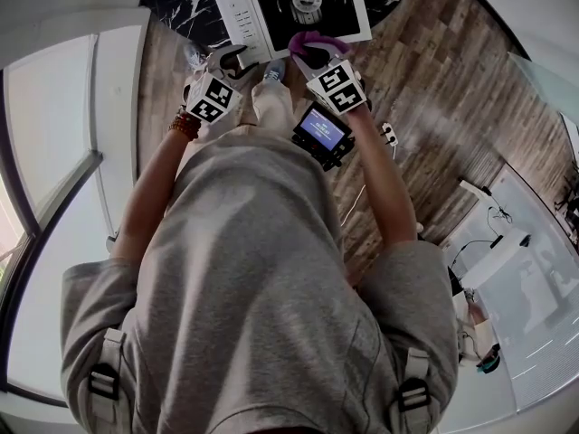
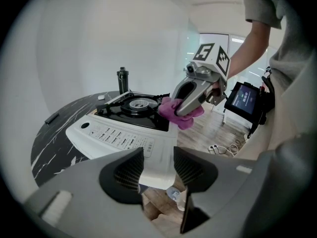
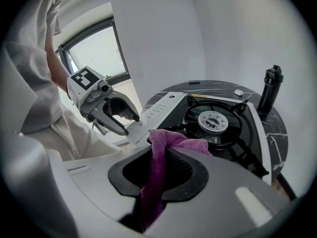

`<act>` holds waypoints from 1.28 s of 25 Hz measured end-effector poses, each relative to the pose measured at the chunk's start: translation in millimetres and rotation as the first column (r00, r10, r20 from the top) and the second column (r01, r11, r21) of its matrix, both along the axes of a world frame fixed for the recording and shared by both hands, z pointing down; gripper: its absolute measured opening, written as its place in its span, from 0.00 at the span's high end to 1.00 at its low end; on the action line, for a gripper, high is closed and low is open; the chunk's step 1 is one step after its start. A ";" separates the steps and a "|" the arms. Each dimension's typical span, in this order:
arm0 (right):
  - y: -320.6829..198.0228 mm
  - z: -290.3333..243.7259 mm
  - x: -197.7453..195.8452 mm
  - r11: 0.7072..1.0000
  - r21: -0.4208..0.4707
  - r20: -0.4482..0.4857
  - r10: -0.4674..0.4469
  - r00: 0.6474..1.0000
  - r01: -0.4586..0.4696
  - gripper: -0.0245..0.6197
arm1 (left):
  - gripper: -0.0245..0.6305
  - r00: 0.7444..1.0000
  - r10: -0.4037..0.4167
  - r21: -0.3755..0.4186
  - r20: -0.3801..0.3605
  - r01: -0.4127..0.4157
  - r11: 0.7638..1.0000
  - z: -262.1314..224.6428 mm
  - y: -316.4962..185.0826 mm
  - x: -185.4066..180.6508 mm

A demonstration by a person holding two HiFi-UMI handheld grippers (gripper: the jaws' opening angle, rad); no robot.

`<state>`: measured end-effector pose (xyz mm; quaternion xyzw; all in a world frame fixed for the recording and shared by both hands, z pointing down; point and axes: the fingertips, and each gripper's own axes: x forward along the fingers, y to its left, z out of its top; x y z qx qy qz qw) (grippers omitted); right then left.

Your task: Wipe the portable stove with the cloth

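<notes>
A person at a round black marble counter (image 1: 176, 7) brings a purple cloth (image 1: 317, 41) to the near edge of the portable stove (image 1: 242, 16), which sits at 12 o'clock in the head view. Its near side looks to overhang the counter rim above the wooden floor. The right claw (image 1: 312, 52) is clamped on the cloth, a bunched fold standing up between its pads and the rest trailing below. The left claw (image 1: 235, 61) is set at a middling width about the stove's near corner at the control-panel end. The corner fills the gap between the pads, apparently a steadying grip.

The chief hazard appears to be the overhang: a wiping stroke dragged toward 6 o'clock, or a slip of the left claw, could slide or tip the stove off the counter. The cloth could also catch on the black pan supports around the burner (image 3: 214, 121). With so little cloth ahead of the jaw tips, hard plastic rather than fabric might rub the surface. A black bottle (image 3: 271, 86) at the far edge could be knocked by a long stroke.

The stove lies flat, top up. Its long axis runs roughly 9 to 3 o'clock in the head view, the white panel at 9 and the burner toward 3.
</notes>
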<state>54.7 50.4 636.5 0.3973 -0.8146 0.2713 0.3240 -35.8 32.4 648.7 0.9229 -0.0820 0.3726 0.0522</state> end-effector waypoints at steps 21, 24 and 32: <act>0.2 -2.0 -39.5 0.992 -0.071 0.029 -0.103 0.994 0.105 0.84 | 0.67 1.000 -0.012 0.003 0.012 0.012 1.000 -0.1 -1.1 0.0; 2.9 -1.3 -42.5 0.985 -0.066 -0.001 -0.158 0.987 0.158 0.84 | 0.67 1.000 -0.026 0.000 0.015 0.026 1.000 -0.2 -0.1 -0.4; 36.4 -23.6 -49.1 0.871 -0.075 0.027 -0.484 0.874 0.485 0.84 | 0.69 0.998 -0.065 -0.047 -0.005 0.065 0.997 -2.2 -2.8 -0.6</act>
